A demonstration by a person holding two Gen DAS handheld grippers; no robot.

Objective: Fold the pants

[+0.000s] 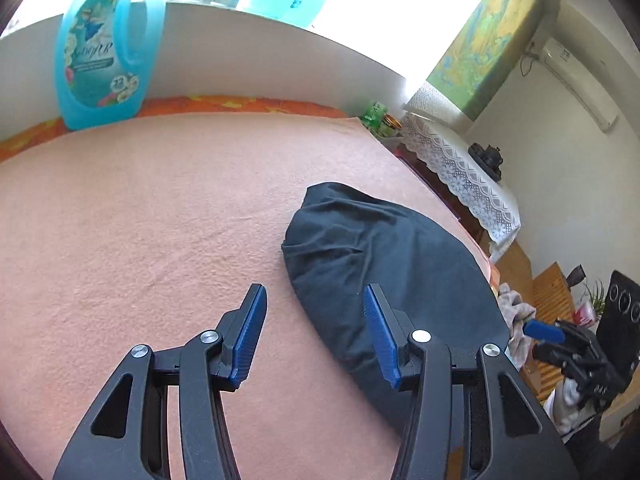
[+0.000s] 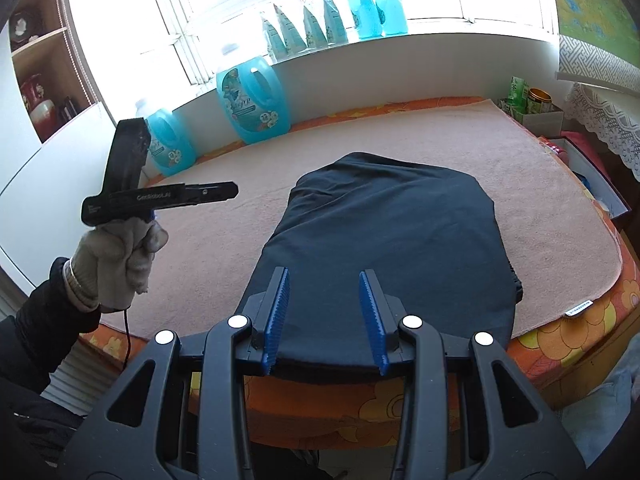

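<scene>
Here, nearest the right wrist camera, the right gripper (image 2: 324, 316) is spread wide with nothing between its blue pads, poised over the near hem of the dark pants (image 2: 384, 240), which lie folded on the pink blanket (image 2: 540, 200) of the bed. At nine o'clock the gloved left hand (image 2: 120, 264) holds the left gripper (image 1: 316, 332) in the air, likewise wide apart and empty. Farther off, at eleven o'clock, a blue detergent jug (image 2: 252, 100) stands against the wall.

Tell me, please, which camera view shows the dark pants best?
The right wrist view: the pants lie whole and centred on the pink blanket. The left wrist view catches them obliquely at the right, partly behind a finger.
</scene>
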